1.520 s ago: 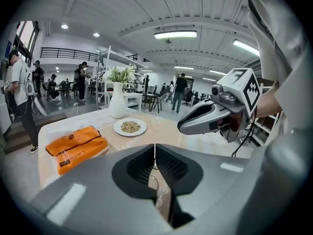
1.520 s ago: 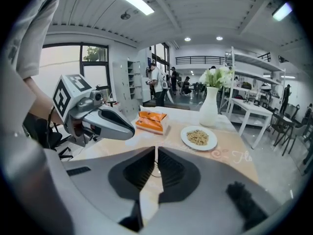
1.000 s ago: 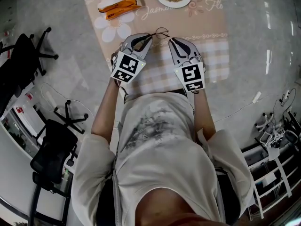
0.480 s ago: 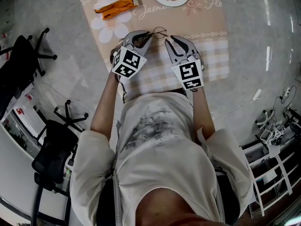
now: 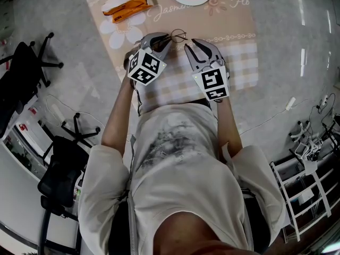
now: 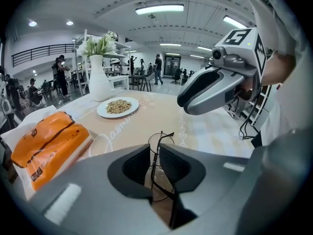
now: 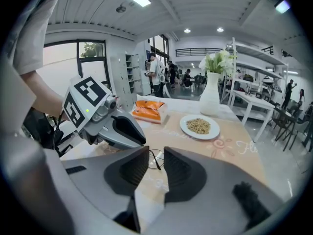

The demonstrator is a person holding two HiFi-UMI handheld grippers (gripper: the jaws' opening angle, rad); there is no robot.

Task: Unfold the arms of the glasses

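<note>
Left gripper [image 5: 163, 40]: I find its jaws closed on the glasses [image 6: 160, 140]. The thin wire frame stands upright, pinched between the two pads, with one round lens rising above the jaw tips at the centre of the left gripper view. One temple arm runs down through the gap toward the bottom of that frame.

Right gripper [image 7: 156, 158]: its jaws have just been opening and now stand apart. Nothing sits between the pads. Through the gap I see part of the glasses' dark wire lying beyond the tips, not touched by them.

In the head view, both grippers sit at the upper centre of the frame, over the checked part of the tablecloth [image 5: 239, 36]. The glasses show just past the left gripper's tip, and the right gripper lies near them on the right, apart from them.

Other items noted: a plate [image 7: 211, 134] of grain at the top edge of the head view, an orange packet [image 6: 49, 141] at the upper left, and a white vase [image 6: 100, 82] behind the plate.
</note>
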